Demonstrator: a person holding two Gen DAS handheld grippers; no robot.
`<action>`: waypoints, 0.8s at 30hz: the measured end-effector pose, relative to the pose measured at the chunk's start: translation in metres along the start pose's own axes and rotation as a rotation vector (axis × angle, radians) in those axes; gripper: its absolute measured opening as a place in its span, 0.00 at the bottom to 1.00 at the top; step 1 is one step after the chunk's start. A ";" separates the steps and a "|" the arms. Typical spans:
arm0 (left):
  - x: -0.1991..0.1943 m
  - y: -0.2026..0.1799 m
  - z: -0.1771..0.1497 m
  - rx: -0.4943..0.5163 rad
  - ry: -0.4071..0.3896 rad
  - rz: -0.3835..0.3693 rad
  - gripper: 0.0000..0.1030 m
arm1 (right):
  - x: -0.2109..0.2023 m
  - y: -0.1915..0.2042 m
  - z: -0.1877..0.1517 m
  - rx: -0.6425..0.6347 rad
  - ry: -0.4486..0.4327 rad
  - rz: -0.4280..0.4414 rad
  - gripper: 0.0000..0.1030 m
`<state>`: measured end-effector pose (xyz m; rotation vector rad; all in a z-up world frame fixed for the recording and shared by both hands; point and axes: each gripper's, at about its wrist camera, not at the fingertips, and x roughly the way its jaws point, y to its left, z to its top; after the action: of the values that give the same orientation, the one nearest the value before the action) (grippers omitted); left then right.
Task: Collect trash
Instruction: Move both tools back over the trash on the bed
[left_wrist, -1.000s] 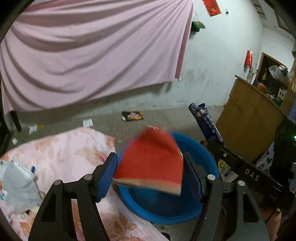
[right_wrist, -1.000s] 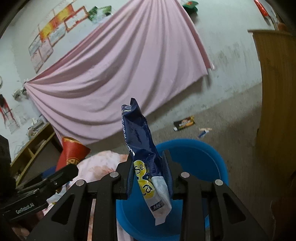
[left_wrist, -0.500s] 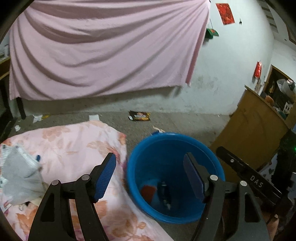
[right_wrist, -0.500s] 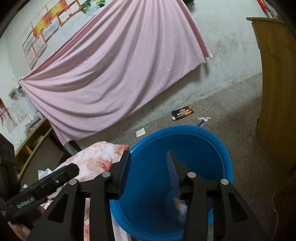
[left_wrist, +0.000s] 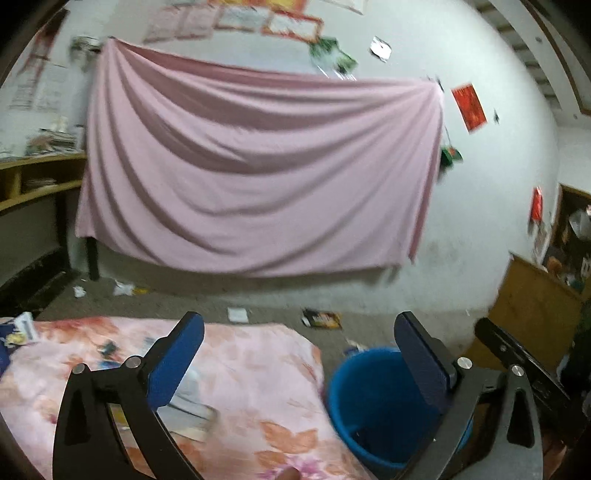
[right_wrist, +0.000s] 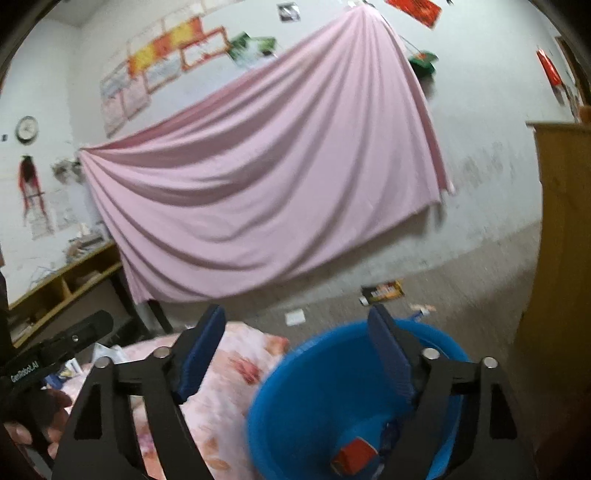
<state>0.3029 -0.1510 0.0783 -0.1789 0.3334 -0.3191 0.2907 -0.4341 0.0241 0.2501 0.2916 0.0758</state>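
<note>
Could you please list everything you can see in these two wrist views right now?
Bucket: one, blue, on the floor right of the floral cloth.
Red piece: one, red, at the bucket's bottom.
Floral cloth: one, pink and orange, spread in the foreground.
Papers and wrappers: several, pale, blurred, lying on the cloth.
Dark wrapper: one, black and orange, on the floor beyond the bucket.
White scrap: one, on the floor.
Pink sheet: one, hung on the wall.
Wooden cabinet: one, brown, far right.
Left gripper: open, holding nothing.
Right gripper: open, holding nothing.
</note>
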 end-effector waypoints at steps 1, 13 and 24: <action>-0.007 0.006 0.001 -0.003 -0.018 0.014 0.98 | -0.002 0.005 0.001 -0.011 -0.018 0.010 0.84; -0.080 0.077 0.001 0.020 -0.162 0.158 0.98 | -0.021 0.073 0.003 -0.091 -0.219 0.158 1.00; -0.114 0.130 -0.011 0.017 -0.182 0.262 0.98 | -0.015 0.142 -0.018 -0.205 -0.237 0.249 1.00</action>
<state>0.2331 0.0077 0.0721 -0.1443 0.1711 -0.0453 0.2657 -0.2943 0.0472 0.0889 0.0148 0.3186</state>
